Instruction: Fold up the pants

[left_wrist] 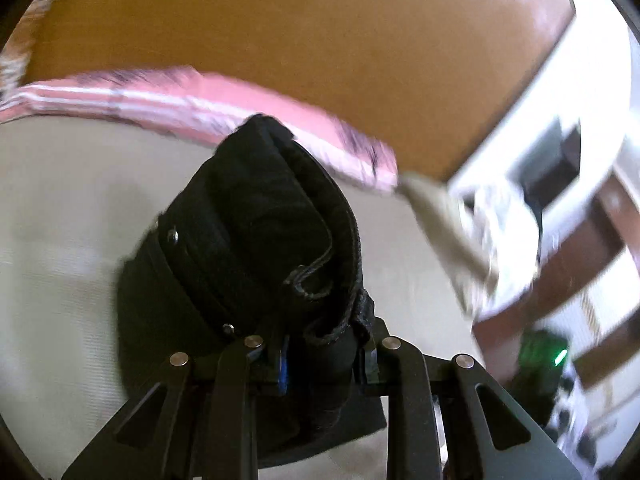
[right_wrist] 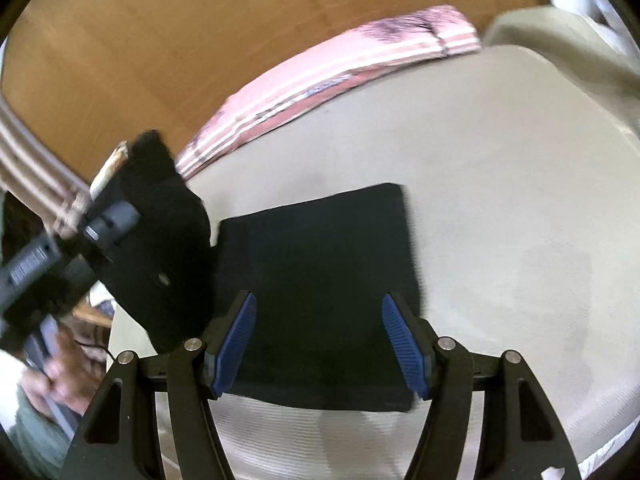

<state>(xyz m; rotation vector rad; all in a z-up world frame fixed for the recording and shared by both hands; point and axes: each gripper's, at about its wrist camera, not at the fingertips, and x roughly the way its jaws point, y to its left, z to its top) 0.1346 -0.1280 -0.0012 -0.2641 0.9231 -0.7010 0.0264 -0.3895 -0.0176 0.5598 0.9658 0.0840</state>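
Left wrist view — left gripper [left_wrist: 320,354] tilted down, seemingly clamped on black pants [left_wrist: 256,216]; right gripper [right_wrist: 320,344] jaws apart.

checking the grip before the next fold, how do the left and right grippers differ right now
The left gripper is shut on the black pants; the right gripper stands open and holds nothing. The left one has a bunched end of the pants lifted; the right one hovers over the part lying flat on the pale bed. Both have blue pads.
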